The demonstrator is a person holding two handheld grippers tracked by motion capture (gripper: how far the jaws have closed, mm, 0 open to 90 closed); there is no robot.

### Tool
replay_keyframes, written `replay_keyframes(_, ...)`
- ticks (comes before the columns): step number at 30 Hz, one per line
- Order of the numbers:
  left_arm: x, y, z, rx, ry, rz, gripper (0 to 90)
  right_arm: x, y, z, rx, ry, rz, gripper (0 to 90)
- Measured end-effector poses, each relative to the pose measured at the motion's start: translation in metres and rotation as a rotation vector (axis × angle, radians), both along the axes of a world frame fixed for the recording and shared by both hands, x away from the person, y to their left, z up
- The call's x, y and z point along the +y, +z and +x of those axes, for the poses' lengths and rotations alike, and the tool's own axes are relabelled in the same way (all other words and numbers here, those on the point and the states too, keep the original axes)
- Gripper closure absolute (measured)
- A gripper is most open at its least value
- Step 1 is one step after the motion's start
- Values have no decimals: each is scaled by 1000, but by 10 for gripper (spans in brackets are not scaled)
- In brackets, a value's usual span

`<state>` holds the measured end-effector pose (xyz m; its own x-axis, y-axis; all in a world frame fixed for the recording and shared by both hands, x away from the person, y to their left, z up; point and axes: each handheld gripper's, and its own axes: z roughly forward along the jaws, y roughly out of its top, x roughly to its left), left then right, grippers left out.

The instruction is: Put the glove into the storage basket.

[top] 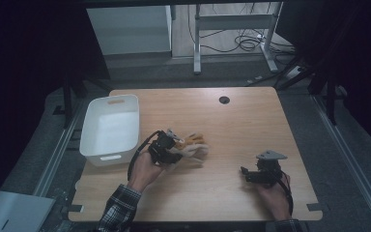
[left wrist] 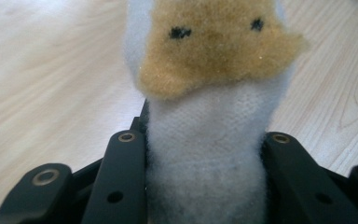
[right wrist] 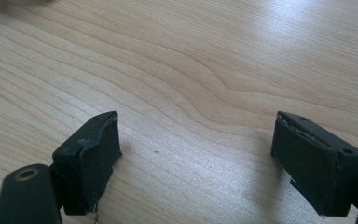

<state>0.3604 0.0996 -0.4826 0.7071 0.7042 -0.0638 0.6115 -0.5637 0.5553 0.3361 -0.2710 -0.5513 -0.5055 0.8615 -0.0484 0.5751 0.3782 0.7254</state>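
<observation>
A white and tan plush toy lies near the middle of the wooden table. My left gripper is shut on it. In the left gripper view the toy has a white body squeezed between the two black jaws, and a tan patch with two small black marks above. My right gripper rests low over the table's right front, held by a hand. Its jaws stand wide open over bare wood with nothing between them.
A white plastic bin sits at the table's left side, just left of the left gripper. A round cable hole is at the back. Desk legs and cables lie on the floor beyond the table.
</observation>
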Motion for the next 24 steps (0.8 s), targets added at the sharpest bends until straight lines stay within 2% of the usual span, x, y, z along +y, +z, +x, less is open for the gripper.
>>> replay_keyframes(5,15,23,8,-16,45,-1,646,0,0,0,-3,2,0,158)
replay_keyframes(6,15,23,8,-16,45,-1,646,0,0,0,-3,2,0,158)
replay_keyframes(12,32,44,19,-37,113,-17,645,0,0,0,-2,1,1,157)
replay_keyframes(20,55,59,33,-51,198,-4,643,0,0,0,-2,1,1,157)
replay_keyframes(23,61,61,35,-52,216,-3,642,0,0,0,-2,1,1,158)
replay_keyframes(24,67,65,37,-54,238,-6,642,0,0,0,-2,1,0,158)
